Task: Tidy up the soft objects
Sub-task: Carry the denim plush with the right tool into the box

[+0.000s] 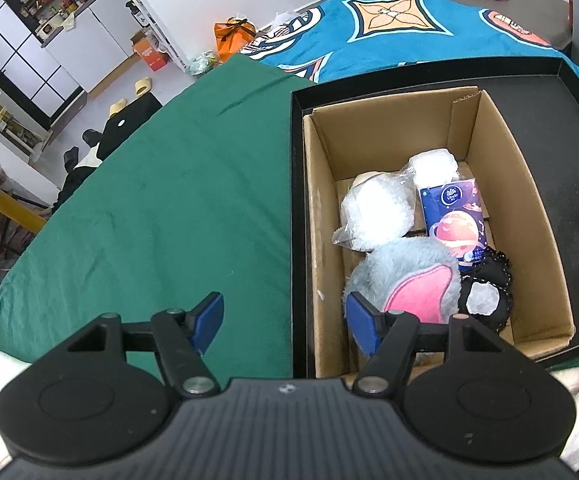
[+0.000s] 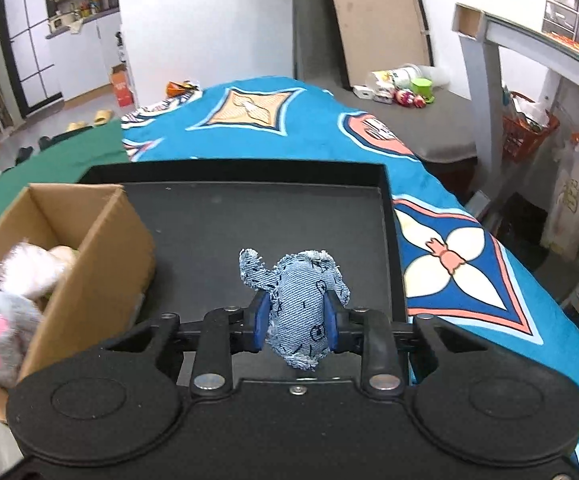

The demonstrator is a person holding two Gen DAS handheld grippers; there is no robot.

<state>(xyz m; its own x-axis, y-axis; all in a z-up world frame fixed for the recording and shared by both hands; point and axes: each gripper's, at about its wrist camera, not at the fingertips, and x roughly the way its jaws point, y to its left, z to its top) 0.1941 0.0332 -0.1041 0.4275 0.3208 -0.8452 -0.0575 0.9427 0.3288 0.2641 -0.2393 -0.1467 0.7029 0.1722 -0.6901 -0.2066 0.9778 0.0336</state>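
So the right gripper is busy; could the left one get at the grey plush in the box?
Probably yes: the left gripper is open and empty, and the grey plush lies uncovered in the open-topped cardboard box.

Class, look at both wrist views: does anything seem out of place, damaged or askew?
Nothing is spilled or broken. The denim toy has frayed edges, seemingly its style, and sits clamped in the right gripper, outside the cardboard box holding the other soft items.

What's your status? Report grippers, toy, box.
Right gripper shut on denim toy. Left gripper open, empty. Cardboard box part full. Nothing blocking.
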